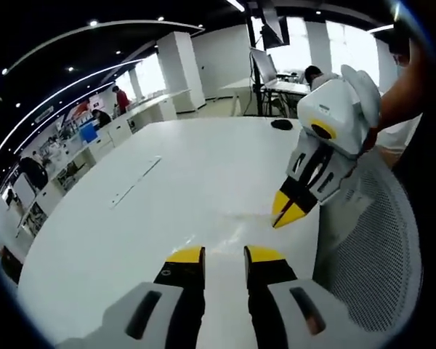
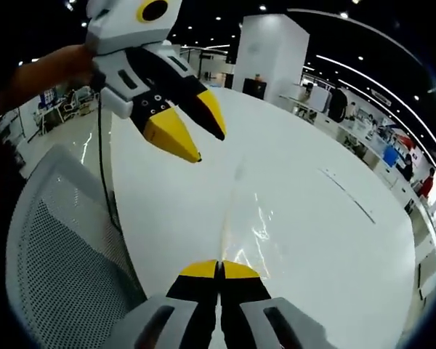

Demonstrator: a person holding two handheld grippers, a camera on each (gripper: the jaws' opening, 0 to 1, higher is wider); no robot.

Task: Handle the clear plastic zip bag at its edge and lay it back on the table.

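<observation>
Here the clear bag lay flat on the white counter, its near edge pinched between the right gripper's closed jaws. The left gripper hovered above, jaws slightly parted and empty. A mesh chair crowded the counter's edge, and a dark round object sat far off.

In the left gripper view, the left gripper hovers with its yellow-tipped jaws parted over the white bench, while the right gripper, its tips together, meets the faintly visible clear plastic zip bag beside a white mesh chair.
</observation>
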